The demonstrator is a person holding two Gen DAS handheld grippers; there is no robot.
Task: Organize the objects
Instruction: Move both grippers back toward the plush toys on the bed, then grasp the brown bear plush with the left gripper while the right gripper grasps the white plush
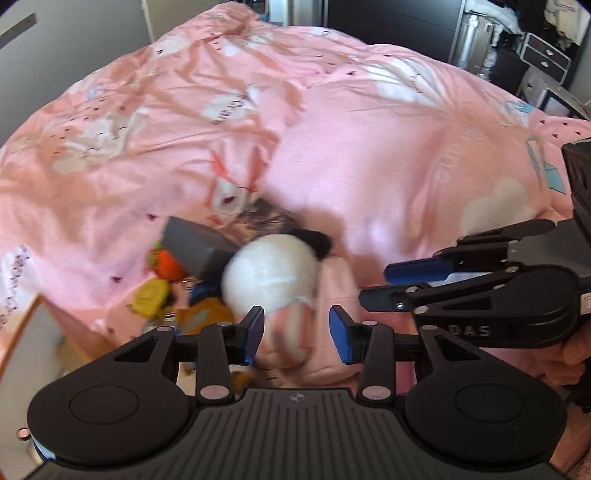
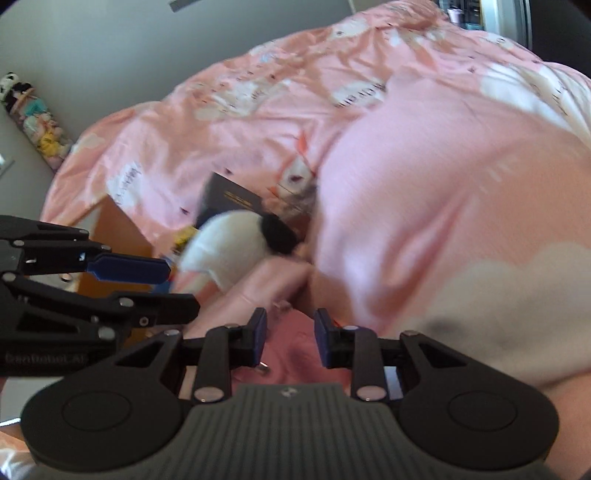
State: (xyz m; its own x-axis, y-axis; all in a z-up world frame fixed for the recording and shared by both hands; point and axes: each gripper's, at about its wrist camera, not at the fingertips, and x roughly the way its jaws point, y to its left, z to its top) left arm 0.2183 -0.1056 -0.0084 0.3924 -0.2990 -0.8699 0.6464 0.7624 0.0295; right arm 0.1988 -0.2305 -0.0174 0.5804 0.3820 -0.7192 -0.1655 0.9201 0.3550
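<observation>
A white plush toy with a black ear (image 1: 271,275) lies on the pink bed cover, just beyond my open left gripper (image 1: 297,334). Its pale lower part reaches between the blue pads without being held. It also shows in the right wrist view (image 2: 229,245). A dark grey box (image 1: 195,245), an orange toy (image 1: 168,264) and yellow toys (image 1: 151,297) lie in a pile left of it. My right gripper (image 2: 289,338) is open over folded pink cloth (image 2: 295,354). It enters the left wrist view from the right (image 1: 402,282).
The rumpled pink duvet (image 1: 369,155) bulges high on the right. A wooden-edged board (image 1: 33,332) stands at the lower left. Drawers and a suitcase (image 1: 480,33) stand far back. Plush toys (image 2: 33,114) line the grey wall.
</observation>
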